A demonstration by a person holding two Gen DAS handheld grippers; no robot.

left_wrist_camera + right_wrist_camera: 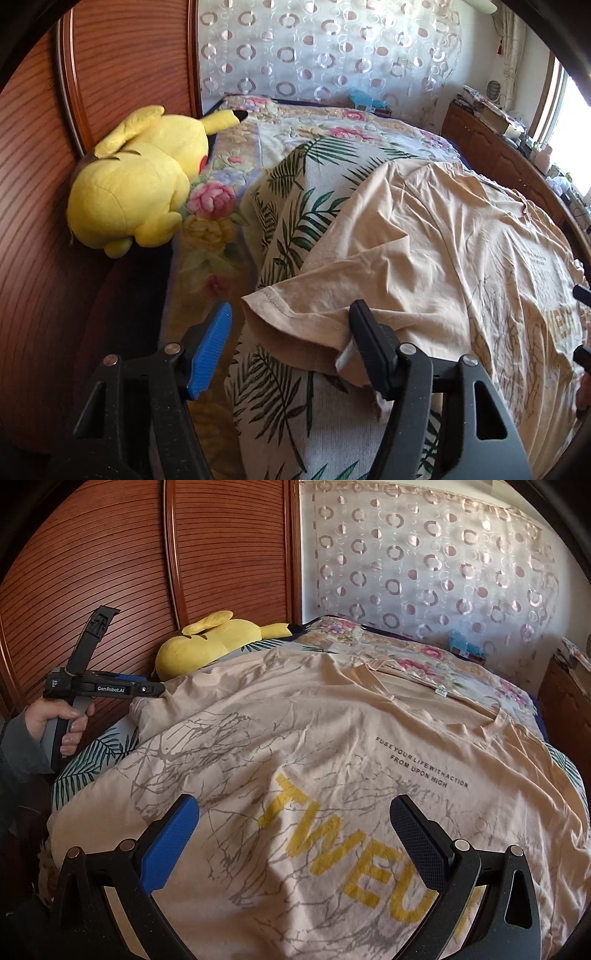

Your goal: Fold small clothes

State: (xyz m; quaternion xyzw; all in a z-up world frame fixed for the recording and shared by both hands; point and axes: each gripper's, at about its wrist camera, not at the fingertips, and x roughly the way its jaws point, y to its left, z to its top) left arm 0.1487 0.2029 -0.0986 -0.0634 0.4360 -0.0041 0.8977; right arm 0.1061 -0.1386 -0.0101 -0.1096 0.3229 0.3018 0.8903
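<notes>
Left wrist view: your left gripper (291, 343) is released around the shirt (424, 236) sleeve at 6 o'clock; your right gripper (295, 834) is released over the print.

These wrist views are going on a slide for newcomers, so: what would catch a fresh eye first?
Probably the yellow plush toy lying against the wooden headboard at the bed's far left. Next, the beige T-shirt spread over the leaf-print sheet, with the open left gripper at its sleeve hem.
</notes>
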